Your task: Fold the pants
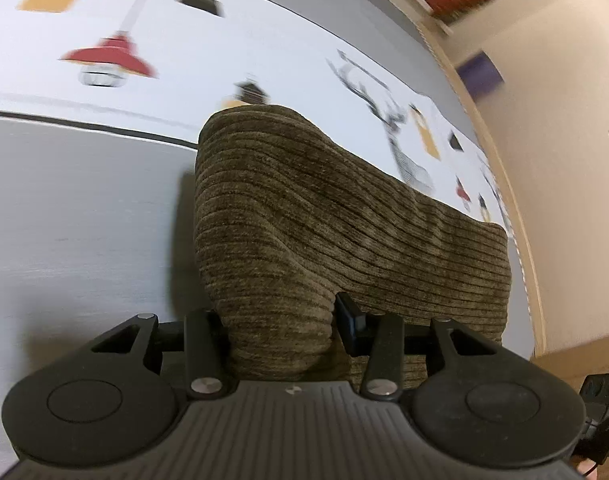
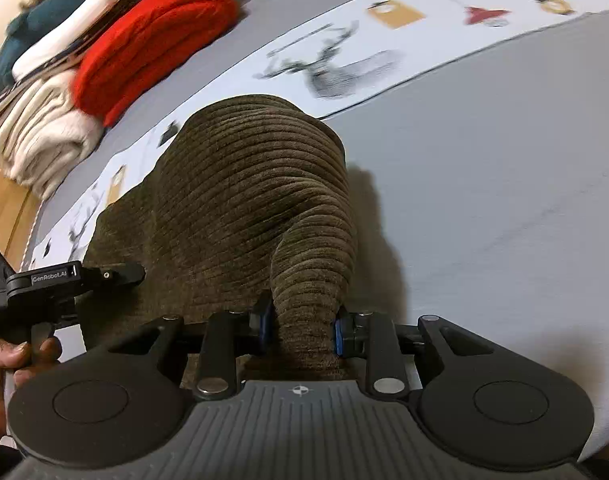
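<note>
In the left wrist view the left tongs (image 1: 280,332) sit at the bottom centre of the frame, closed tight on a bunched edge of the brown corduroy pants (image 1: 324,220). The cloth rises from that pinch to a rounded hump in the middle of the frame, then slopes down toward the right edge. Behind it lies the bed (image 1: 72,220), grey at the left, with a white printed band (image 1: 224,48) of lamps and deer running across the upper part of the frame; this background is blurred.

In the right wrist view the right tongs (image 2: 302,330) at the bottom centre are likewise squeezed shut on a narrow gathered fold of the pants (image 2: 232,200), blue pads pressing it from both sides. The pants arch up to a hump at mid-frame and spread down to the lower left, where the other tool appears at the left edge, held by a hand (image 2: 8,364). A pile of folded clothes (image 2: 104,48), red, cream, white and teal, sits in the upper left of the frame at the bed's edge.
</note>
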Motion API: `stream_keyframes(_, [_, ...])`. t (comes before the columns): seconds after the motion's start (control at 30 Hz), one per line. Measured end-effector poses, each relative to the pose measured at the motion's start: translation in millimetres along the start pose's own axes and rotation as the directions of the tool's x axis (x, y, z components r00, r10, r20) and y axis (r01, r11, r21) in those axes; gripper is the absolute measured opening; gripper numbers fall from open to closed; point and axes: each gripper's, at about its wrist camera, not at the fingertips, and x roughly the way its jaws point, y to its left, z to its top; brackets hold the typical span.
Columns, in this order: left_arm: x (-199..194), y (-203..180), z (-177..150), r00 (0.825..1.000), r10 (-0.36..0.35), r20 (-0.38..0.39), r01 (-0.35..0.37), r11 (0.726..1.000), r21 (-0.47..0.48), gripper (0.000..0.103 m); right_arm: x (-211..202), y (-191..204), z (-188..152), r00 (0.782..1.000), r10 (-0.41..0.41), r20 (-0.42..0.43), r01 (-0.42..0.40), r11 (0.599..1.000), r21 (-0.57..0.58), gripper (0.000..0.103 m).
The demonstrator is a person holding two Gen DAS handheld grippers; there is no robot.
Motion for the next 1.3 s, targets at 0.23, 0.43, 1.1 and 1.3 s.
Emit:
stream_keyframes(0.23, [18,-16,-5,1.000,-0.023,0.003,0.023,0.999,0.041,0.049,-9,-28,0,1.000,-0.006,0.019,0.005,0.999,0.037,0.029])
stream_keyframes(0.43, [-9,-7,-5,0.996,-0.064,0.060,0.062,0.997,0.039,0.039,-20,-21,0,0.998,-0.007,0.058,0.008,1.000,-0.009,0.029])
stream_keyframes(1.1, [-126,-35,-15,0.943,0.125,0.309,-0.212,0.940,0.266,0.047,-35,100,47,0.979,-0.011,0.203,0.117,0.847,-0.519,0.042])
stream_keyframes(1.3, [-94,-58,-26,0.920,0.171,0.351,-0.297,0.890,0.344,0.047,22,107,65,0.961,-0.095,0.260,0.224,0.817,-0.532,0.042])
